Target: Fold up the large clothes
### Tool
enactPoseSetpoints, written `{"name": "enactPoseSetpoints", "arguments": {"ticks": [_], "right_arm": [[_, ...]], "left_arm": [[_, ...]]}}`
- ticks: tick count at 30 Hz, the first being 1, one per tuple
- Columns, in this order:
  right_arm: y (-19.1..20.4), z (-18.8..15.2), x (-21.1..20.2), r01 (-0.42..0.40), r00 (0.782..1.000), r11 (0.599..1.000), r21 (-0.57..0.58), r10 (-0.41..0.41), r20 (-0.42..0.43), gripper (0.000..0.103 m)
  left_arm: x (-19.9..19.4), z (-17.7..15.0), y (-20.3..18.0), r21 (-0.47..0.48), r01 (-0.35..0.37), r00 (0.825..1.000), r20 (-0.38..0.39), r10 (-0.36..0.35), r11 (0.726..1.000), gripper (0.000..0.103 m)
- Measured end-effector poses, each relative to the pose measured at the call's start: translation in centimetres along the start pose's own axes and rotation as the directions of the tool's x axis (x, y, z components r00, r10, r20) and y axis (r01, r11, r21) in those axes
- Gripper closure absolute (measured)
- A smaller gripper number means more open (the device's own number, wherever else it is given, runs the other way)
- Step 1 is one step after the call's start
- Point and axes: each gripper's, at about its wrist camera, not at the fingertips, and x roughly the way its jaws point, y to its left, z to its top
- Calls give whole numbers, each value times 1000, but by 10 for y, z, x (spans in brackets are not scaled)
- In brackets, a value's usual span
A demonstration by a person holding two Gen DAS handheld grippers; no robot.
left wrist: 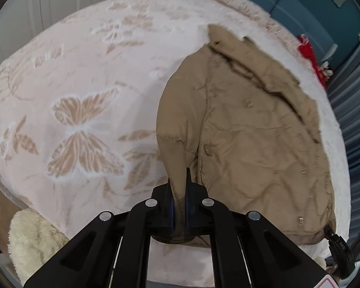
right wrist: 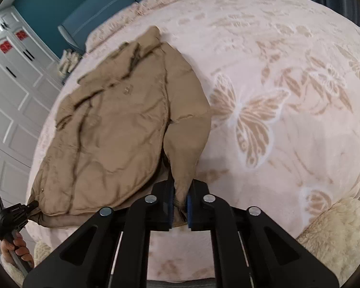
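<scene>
1. Fingers of the left gripper (left wrist: 179,192) are nearly closed, pinching the end of a tan sleeve (left wrist: 175,139). The right gripper (right wrist: 180,192) pinches a sleeve end the same way.
2. Beyond them, the jacket (left wrist: 247,144) lies flat on the bed (left wrist: 84,60), with its hem nearest the fingers.
3. Its long axis runs straight away to the collar (left wrist: 228,45), which points away from both grippers. Both sit about equally far from the collar, so neither arm looks better placed.
</scene>
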Motion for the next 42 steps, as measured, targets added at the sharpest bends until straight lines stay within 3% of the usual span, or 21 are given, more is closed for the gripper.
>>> {"name": "enactPoseSetpoints", "arguments": {"ticks": [5,9,14,18,22,28,31,35,42], "right_arm": [[10,-1,-37,-48,998,997,-60,49,27,99],[20,-8,-83,-78,997,981,-179,81,11,99],[33,-42,-150,-85,996,925,-370,64,-67,99],[34,-64,-188,-83,995,914,-398,53,-85,99],[41,-46,-206,-98,993,935,-341,113,24,99],[55,22,-191,-102,960,953,-286,170,224,99],[62,59,-172,-107,944,962,-252,178,277,99],[73,100,-140,-84,940,969,-234,155,305,99],[94,153,-73,-48,946,978,-202,109,305,99]], "left_arm": [[-47,-1,-7,49,42,998,41,-44,998,101],[-93,-15,-5,131,49,998,39,-55,990,101],[-148,-56,7,260,3,1000,-19,2,966,101],[-176,-71,15,257,-5,999,-47,17,966,101],[-197,-42,-2,249,22,996,77,-43,968,101],[-193,12,-36,254,-19,959,280,-55,967,101],[-177,43,-42,221,-31,947,319,-42,975,101],[-149,81,-47,176,-43,939,344,-21,983,101],[-81,131,-78,201,-193,927,358,112,960,100]]}}
